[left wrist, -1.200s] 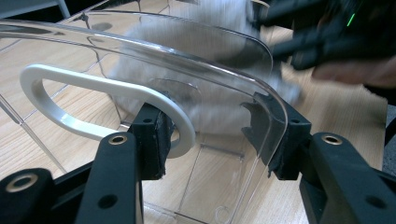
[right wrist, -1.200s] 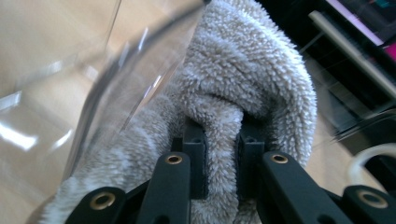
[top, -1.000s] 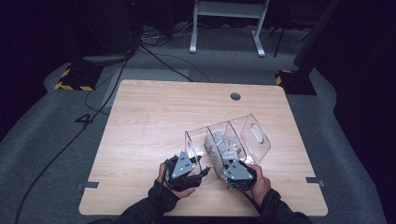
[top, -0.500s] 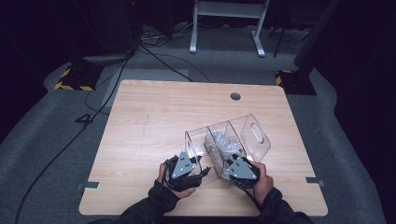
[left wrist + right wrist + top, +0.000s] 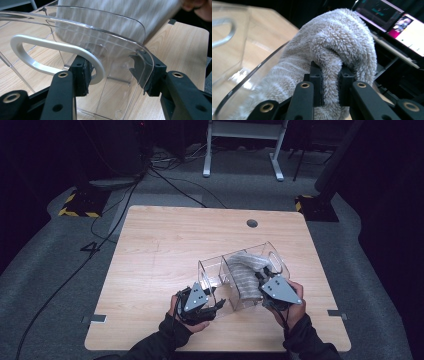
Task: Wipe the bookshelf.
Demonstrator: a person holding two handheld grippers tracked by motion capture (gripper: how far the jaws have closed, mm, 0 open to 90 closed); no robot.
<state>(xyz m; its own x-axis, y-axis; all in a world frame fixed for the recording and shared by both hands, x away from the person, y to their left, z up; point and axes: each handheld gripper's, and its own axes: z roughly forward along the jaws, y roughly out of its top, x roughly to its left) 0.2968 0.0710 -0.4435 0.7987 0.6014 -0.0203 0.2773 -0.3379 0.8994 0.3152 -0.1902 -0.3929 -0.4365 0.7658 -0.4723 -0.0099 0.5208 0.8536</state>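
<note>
right tool (image 5: pixel 329 82) is clamped on the towel (image 5: pixel 337 45), which hangs down into the bin (image 5: pixel 220 270); left tool (image 5: pixel 112 72) is clamped on the bin's near wall.

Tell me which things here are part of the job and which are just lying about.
In use:
- grey towel, pinched in right tongs
- clear bin, wall gripped by left tongs

Lying about:
- floor cables
- screens

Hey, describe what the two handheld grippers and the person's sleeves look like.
Both the left gripper and the right gripper are black, each topped by a grey three-cornered plate with small holes. Their jaws are black with brass-coloured rivets. The person wears dark sleeves.
</note>
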